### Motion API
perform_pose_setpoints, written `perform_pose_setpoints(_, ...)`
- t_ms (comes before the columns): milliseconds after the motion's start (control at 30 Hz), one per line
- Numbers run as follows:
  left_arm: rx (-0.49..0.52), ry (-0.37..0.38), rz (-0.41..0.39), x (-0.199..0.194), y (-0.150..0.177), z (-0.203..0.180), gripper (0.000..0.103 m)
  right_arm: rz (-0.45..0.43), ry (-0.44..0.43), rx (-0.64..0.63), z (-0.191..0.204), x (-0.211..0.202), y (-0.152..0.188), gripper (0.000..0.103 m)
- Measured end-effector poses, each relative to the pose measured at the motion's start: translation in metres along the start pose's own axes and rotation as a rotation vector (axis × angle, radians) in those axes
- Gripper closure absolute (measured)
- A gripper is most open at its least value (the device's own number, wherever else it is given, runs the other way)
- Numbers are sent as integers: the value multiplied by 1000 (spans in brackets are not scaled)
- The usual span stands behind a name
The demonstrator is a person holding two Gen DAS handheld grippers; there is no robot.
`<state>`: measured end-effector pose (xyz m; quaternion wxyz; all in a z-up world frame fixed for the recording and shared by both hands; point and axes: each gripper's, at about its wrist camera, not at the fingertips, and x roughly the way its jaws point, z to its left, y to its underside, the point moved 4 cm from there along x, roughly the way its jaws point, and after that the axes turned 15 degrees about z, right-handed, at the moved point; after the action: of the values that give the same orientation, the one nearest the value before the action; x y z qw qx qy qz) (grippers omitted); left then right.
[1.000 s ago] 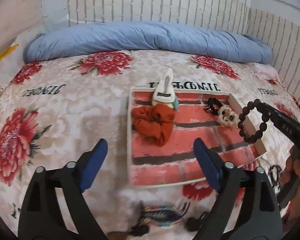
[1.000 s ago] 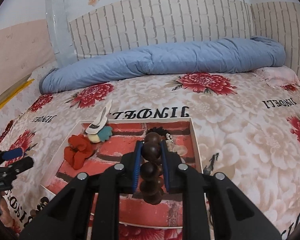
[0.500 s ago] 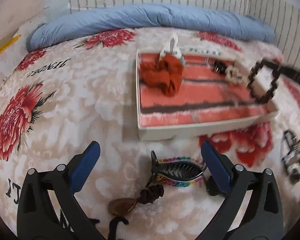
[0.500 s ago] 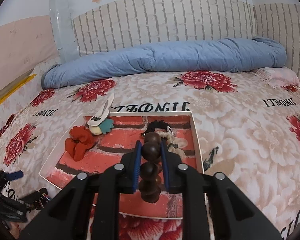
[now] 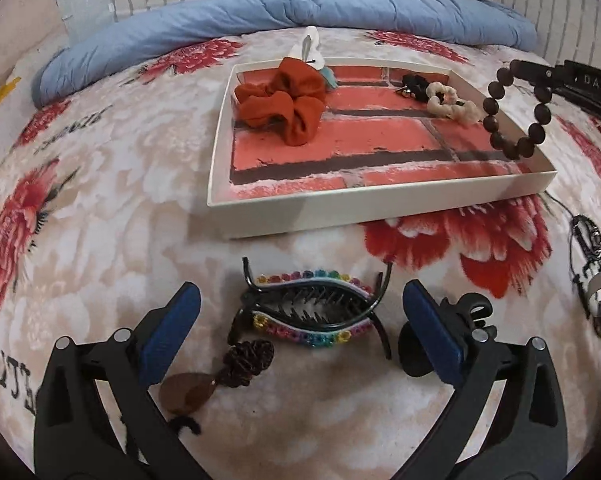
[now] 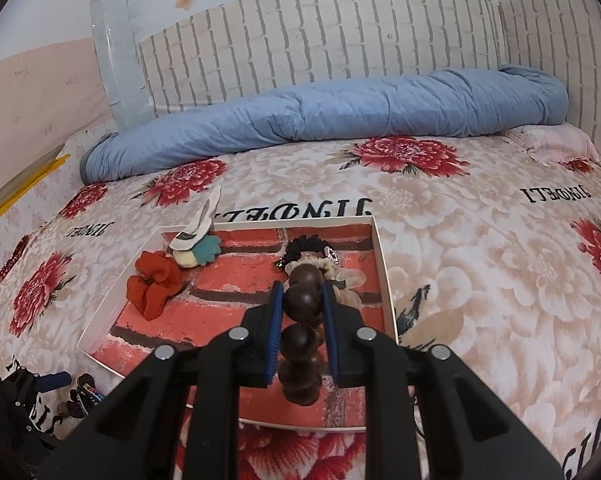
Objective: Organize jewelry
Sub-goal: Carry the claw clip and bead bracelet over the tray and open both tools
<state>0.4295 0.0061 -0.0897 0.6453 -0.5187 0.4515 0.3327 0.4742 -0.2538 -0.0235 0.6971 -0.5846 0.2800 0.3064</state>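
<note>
Only the left wrist view shows the loose stuff on the bedspread (image 5: 100, 208) in front of the tray (image 5: 380, 210): a rainbow-studded hair claw (image 5: 316, 312), a small black clip (image 5: 460, 320) just beside it on the right, a brown pendant on a knotted cord (image 5: 220, 376), and some black-and-white pieces at the far right edge, too blurry to name. The right wrist view gives the rolled blue quilt (image 6: 320, 120) and the brick-pattern wall behind the bed instead.

The left gripper (image 5: 300, 332) is tilted steeply down at the bed, fingers spread wide with nothing clamped; they've just been opening. The hair claw lies between them, apart from both blue pads. The black clip sits against the outside of the right-hand finger.

The right gripper (image 6: 300, 316) points down more gently over the tray, fingers clenched on a dark wooden bead bracelet (image 6: 302, 320), which hangs as a loop above the tray's right side in the left view.

In the tray: an orange scrunchie (image 5: 284, 100), a cream scrunchie (image 5: 448, 102), a black hair tie (image 5: 416, 84).
</note>
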Motion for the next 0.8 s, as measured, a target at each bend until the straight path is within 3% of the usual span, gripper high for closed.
perform_pose_setpoints(33,-3,-3,3,1,-1,0,5,2,-3,2,0,0,0,83)
perform_pose_setpoints(200,-37,145,72,18,-5,10,4,13,-7,0,2,3,1,83)
perform_pose_setpoints(267,-33,156,82,20,-4,11,4,13,-8,0,2,3,1,83)
perform_pose_setpoints(367,-12,112,86,20,1,8,5,10,-8,1,3,3,0,83)
perform_pose_setpoints(500,49,-38,62,24,4,-6,6,14,-4,-8,5,2,1,83)
perform_pose_setpoints(633,50,-1,52,20,-1,-6,17,19,0,-11,4,-2,1,83)
perform_pose_setpoints(700,57,5,42,19,-3,-6,28,20,4,-20,4,-3,0,83)
perform_pose_setpoints(800,76,-6,28,17,-6,-10,28,14,8,-29,6,-7,-2,83)
